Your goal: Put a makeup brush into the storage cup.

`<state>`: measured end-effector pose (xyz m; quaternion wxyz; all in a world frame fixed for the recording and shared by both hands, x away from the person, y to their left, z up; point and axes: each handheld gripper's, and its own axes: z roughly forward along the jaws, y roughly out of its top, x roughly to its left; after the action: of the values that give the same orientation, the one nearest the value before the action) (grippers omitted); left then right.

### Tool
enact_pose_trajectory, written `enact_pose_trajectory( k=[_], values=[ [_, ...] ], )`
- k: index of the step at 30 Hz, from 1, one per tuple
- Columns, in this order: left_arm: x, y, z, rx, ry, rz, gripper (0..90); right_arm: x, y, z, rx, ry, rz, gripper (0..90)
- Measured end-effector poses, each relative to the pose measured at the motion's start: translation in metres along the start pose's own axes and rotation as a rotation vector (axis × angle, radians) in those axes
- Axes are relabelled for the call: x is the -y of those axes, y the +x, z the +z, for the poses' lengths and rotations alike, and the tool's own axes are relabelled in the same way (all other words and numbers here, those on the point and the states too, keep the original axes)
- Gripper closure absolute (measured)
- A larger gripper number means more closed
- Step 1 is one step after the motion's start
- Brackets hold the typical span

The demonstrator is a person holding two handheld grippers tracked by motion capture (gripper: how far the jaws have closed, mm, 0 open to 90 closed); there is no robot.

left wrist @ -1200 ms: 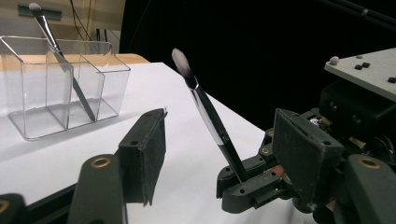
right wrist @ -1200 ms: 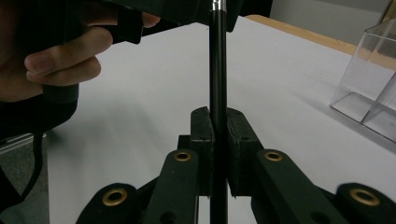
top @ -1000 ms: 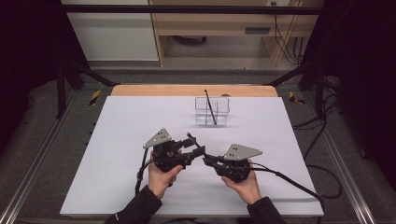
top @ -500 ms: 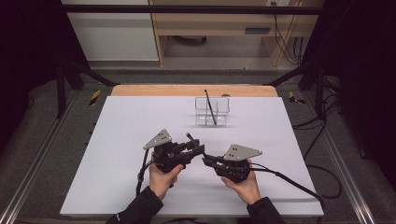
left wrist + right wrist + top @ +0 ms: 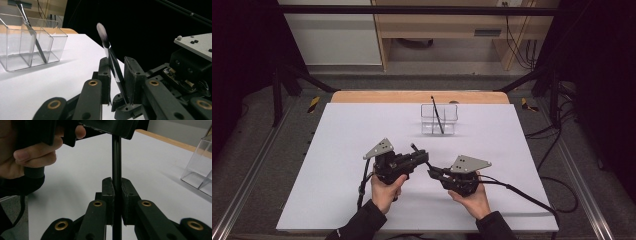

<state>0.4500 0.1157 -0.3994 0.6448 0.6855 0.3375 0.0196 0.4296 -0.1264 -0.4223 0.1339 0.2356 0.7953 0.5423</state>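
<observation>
Item: handover of a slim black-handled makeup brush (image 5: 113,65) with soft grey bristle tip; the left claw (image 5: 422,156) has just been closing and now sits narrow around the handle, while the right claw (image 5: 432,173) clamps its lower end, so the brush appears ready to pass leftward. Ahead of both claws, on the white table (image 5: 337,150), a clear plastic compartmented organiser (image 5: 439,120) holds one dark brush (image 5: 437,116) leaning in a rear compartment.

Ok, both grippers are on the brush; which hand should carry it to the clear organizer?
The left gripper. Its fingers have just been closing on the brush below the bristles, with the clear organizer straight ahead in its view. The right gripper clamps the handle's tail, farther from it.
</observation>
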Motion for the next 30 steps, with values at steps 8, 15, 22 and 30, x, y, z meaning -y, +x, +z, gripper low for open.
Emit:
enact_pose_trajectory(
  k=[8,15,22,30],
  values=[
    [0.0003,-0.001,0.0,0.013,-0.005,-0.009,78.8,0.0005,0.0002,0.0011,-0.002,0.003,-0.001,83.0],
    [0.0006,-0.0018,0.0004,0.022,-0.001,-0.013,80.7,0.0013,-0.0001,0.0022,0.003,0.011,-0.001,82.5],
    [0.0005,-0.0041,0.0007,0.041,0.003,-0.002,83.3,0.002,0.0001,0.0035,0.013,0.014,0.005,81.1],
    [-0.0021,-0.0052,-0.0015,0.025,0.005,0.023,83.6,0.0016,-0.0002,0.0031,0.026,0.014,-0.002,73.6]
  ],
)
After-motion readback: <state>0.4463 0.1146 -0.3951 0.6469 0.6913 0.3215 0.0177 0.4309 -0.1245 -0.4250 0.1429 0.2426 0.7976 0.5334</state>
